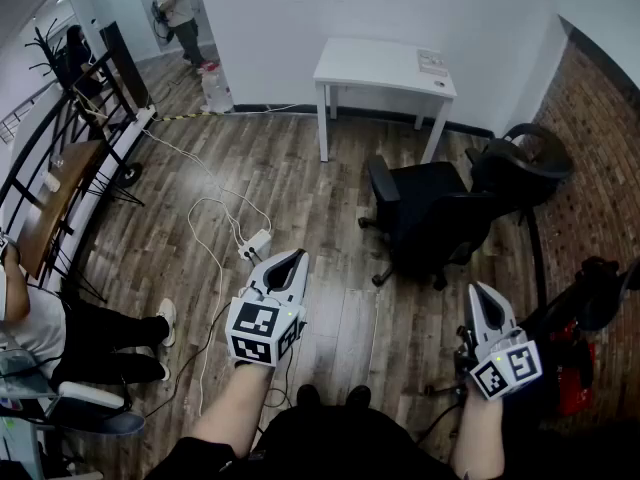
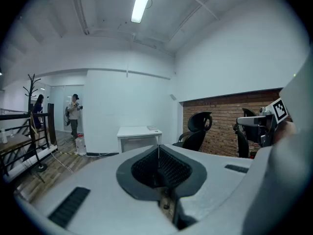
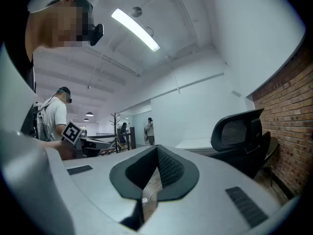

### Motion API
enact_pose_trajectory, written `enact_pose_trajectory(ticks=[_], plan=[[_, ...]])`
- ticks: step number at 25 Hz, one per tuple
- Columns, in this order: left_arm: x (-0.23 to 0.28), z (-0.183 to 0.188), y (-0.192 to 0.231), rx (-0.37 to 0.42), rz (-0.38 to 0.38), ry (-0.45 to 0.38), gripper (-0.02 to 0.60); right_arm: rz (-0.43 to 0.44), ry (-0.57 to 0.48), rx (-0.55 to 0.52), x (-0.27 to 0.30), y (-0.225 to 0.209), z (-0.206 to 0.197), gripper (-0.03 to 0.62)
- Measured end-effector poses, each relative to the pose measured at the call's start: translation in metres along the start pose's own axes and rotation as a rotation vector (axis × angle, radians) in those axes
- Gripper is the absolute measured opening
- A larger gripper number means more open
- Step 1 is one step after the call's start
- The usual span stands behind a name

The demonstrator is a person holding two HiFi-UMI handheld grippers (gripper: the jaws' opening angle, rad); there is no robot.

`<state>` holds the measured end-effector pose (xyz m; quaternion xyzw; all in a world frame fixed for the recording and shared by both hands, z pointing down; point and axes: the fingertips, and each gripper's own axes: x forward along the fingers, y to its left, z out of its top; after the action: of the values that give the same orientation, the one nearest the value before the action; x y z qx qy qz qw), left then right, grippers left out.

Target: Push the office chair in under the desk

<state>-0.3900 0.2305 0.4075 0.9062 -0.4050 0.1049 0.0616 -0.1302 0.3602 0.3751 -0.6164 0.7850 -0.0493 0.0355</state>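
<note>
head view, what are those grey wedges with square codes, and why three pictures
No robot: a person holds a two-jaw gripper in each hand, left gripper and right gripper; the coded cubes belong to them. The head view looks down from the person's head; the other two cameras ride on the grippers, looking along their jaws. Both are shut, holding nothing. Ahead on the wooden floor stands the black office chair, clear of the white desk.

You face a matt black office chair (image 1: 430, 218) with a mesh headrest, a smooth white desk (image 1: 385, 66), a grained wood-plank floor (image 1: 300, 188) and a rough brick wall (image 1: 595, 138).
</note>
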Motion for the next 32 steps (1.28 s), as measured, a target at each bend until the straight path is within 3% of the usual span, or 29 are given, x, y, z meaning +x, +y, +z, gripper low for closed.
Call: enact_pose_trajectory(ticks=[13,20,32], plan=[[0.018,0.003,-0.029,-0.011,0.018,0.000,0.012,-0.016,-0.016,0.018,-0.023,-0.036,0.006,0.003],[0.031,0.007,-0.063,-0.035,0.005,-0.011,0.012,0.048,0.040,-0.020,-0.044,-0.044,-0.001,0.003],[0.113,-0.011,-0.089,-0.056,-0.050,0.035,0.013,-0.044,0.084,0.059,-0.024,-0.126,-0.020,0.006]])
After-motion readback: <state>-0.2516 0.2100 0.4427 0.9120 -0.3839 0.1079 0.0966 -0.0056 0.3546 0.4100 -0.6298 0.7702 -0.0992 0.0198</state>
